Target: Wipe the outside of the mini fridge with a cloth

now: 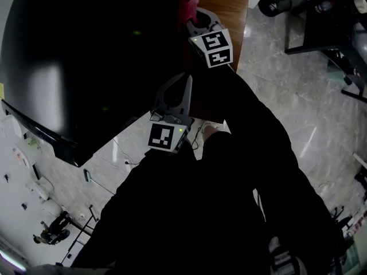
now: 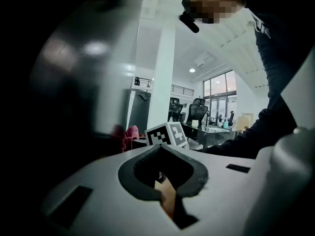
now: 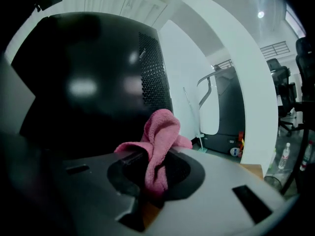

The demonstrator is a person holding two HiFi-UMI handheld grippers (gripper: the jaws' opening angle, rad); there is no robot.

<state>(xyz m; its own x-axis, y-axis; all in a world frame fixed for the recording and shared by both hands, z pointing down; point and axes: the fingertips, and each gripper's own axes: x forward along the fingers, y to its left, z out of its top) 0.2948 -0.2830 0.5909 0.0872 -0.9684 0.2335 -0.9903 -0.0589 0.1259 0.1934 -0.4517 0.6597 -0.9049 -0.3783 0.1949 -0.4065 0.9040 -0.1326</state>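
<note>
Directly ahead of the right jaws: the mini fridge (image 3: 88,82), black and glossy, with a patch of fine vent holes (image 3: 150,68) on its face up and to the right of the tips. Fills the space to the left of both pairs of jaws in the head view (image 1: 86,56). Shows as a dark, blurred wall to the left of the left jaws.

Pinched in the right gripper (image 3: 155,157): a pink cloth (image 3: 160,124). Jaws narrow, closed on its lower fold. Upper part bunched, rising above the tips towards the fridge. Cannot tell whether it touches the fridge's surface. From the head, only a bit of pink (image 1: 186,7) just beyond the right gripper (image 1: 198,20), at the fridge's edge.

Left gripper (image 2: 161,149): jaws together, tip to tip, nothing between them. Points up the head view (image 1: 184,83), near the fridge's lower edge but apart from it, with the right gripper ahead of its tips. Beyond its jaws: the right gripper's marker cube (image 2: 165,134), with the pink cloth just left of it.

To the right of the right jaws: a wooden table (image 1: 226,4). Beneath both grippers: a pale marble floor (image 1: 298,107) and the person's dark clothing (image 1: 229,199).
</note>
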